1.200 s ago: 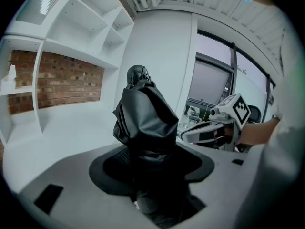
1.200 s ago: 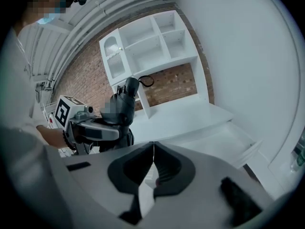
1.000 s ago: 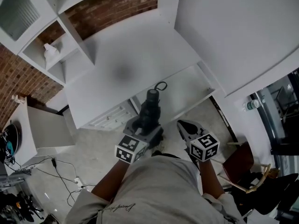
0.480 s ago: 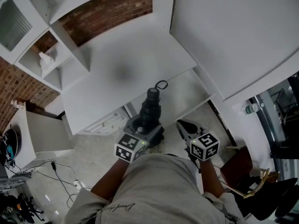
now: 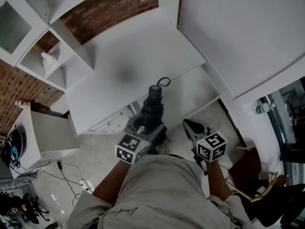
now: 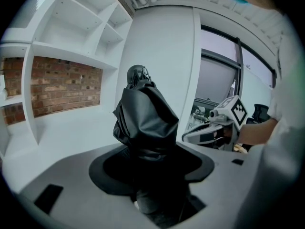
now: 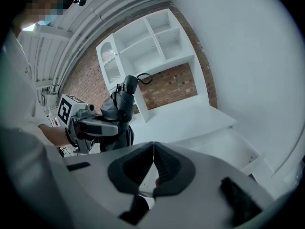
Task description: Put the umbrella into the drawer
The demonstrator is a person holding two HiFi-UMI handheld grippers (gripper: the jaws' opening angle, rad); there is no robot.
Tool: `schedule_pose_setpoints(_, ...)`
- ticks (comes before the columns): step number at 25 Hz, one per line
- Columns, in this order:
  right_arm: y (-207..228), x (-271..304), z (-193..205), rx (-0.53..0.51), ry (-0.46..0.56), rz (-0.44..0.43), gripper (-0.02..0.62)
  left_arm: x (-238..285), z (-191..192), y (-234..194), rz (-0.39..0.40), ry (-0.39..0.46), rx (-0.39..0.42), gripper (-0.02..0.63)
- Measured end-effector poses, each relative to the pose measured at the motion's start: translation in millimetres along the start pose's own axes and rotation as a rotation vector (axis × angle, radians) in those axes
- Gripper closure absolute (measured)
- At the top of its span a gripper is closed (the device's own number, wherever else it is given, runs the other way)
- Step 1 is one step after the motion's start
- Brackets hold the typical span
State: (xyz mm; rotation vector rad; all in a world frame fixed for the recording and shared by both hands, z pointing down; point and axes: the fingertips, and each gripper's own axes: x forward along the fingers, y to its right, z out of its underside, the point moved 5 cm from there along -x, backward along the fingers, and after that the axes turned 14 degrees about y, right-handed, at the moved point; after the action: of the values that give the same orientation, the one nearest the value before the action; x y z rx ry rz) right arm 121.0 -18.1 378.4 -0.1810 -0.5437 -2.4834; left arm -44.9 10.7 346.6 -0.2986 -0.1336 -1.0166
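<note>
Black umbrella, head view: folded umbrella (image 5: 153,109) stands up out of the left gripper (image 5: 147,126), strap loop (image 5: 163,82) at its far end; seen from above it overlaps the left end of the open drawer (image 5: 202,90), held above it, not lying in it.
Left gripper, head view: jaws clamped round the umbrella's lower part; marker cube (image 5: 129,148) faces the camera.
Right gripper, head view: right gripper (image 5: 188,124) just beside the left one, in front of the drawer, touching nothing.
White desk, head view: bare desk (image 5: 138,56) top behind the drawer; shelves (image 5: 52,61) to the left, brick wall (image 5: 114,6) behind.
Left gripper view: dark crumpled fabric of the umbrella (image 6: 145,118) fills the gap between both pads, gripped; handle end rises upright against the white wall. Right gripper (image 6: 202,133) visible at right.
Right gripper view: pads pressed together at their tips, nothing between them. Left gripper (image 7: 102,124) with the umbrella (image 7: 121,101) at left; open drawer (image 7: 224,144) ahead and lower right, below the desk edge.
</note>
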Motion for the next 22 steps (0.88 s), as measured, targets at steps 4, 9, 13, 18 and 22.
schedule_pose_setpoints(4,-1,1,1,0.008,-0.003,0.012,0.568,-2,-1,-5,-0.001,-0.006,-0.006,0.324)
schedule_pose_setpoints(9,2,2,3,0.028,0.001,0.053,0.568,3,0,-14,0.027,-0.030,0.024,0.324)
schedule_pose_setpoints(13,7,4,2,0.052,0.012,0.106,0.568,12,0,-25,0.056,-0.049,0.032,0.324)
schedule_pose_setpoints(18,9,11,-1,0.038,0.010,0.149,0.568,25,-2,-39,0.092,-0.067,0.050,0.324)
schedule_pose_setpoints(22,11,18,1,0.058,0.012,0.175,0.568,36,-5,-49,0.118,-0.075,0.051,0.324)
